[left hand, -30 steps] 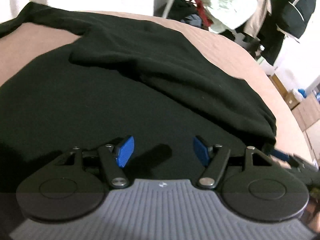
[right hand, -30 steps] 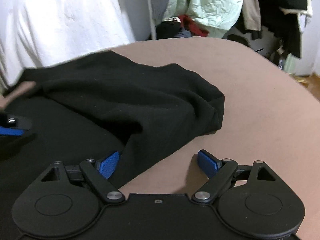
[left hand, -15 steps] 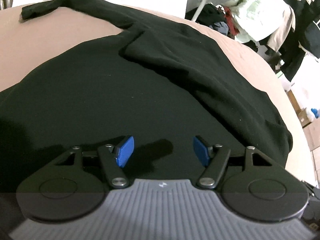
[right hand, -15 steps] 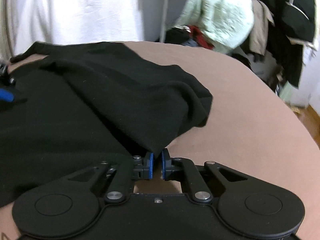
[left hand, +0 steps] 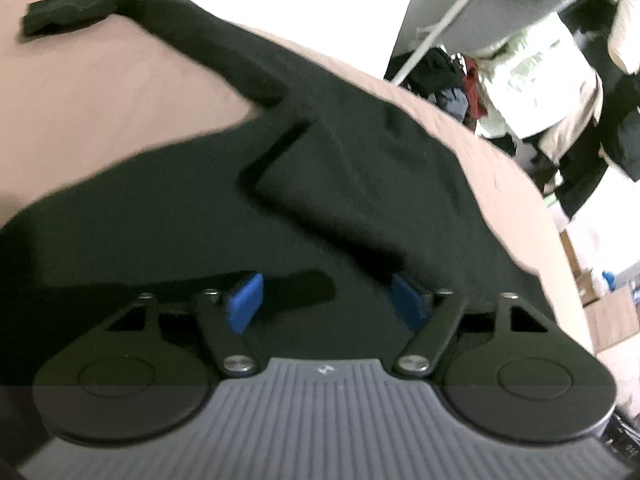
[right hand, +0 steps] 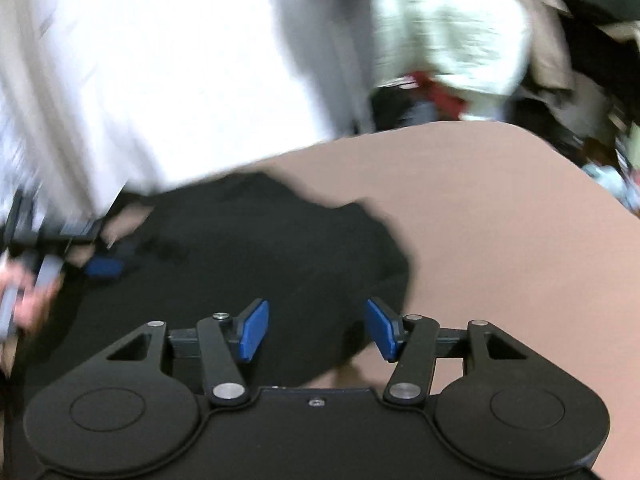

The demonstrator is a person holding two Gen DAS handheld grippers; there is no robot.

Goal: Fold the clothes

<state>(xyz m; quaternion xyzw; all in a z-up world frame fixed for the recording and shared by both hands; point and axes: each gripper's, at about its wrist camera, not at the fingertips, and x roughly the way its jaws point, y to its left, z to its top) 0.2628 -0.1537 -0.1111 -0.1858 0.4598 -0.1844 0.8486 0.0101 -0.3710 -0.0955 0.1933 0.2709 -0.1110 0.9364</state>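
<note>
A black garment [left hand: 168, 208] lies spread on a brown bed [left hand: 100, 96], one side folded over its middle [left hand: 360, 168], a sleeve [left hand: 68, 20] trailing to the far left. My left gripper [left hand: 326, 304] hovers open low over the black cloth, nothing between its blue pads. In the blurred right wrist view the same black garment [right hand: 260, 252] fills the lower left. My right gripper [right hand: 316, 330] stands open above the garment's right edge, with cloth under its left pad and brown sheet under its right pad. The left gripper [right hand: 102, 266] and a hand [right hand: 24, 300] show at the left edge.
A heap of clothes [left hand: 536, 80] hangs on a rack beyond the bed's far right corner. Cardboard boxes [left hand: 608, 312] stand on the floor at the right. A white curtain [right hand: 160, 80] backs the bed. Bare brown sheet [right hand: 500, 220] stretches right of the garment.
My right gripper was open, shut on the garment's edge half a second ago, and is now open again and moving fast. My left gripper stayed open and shifted left over the cloth.
</note>
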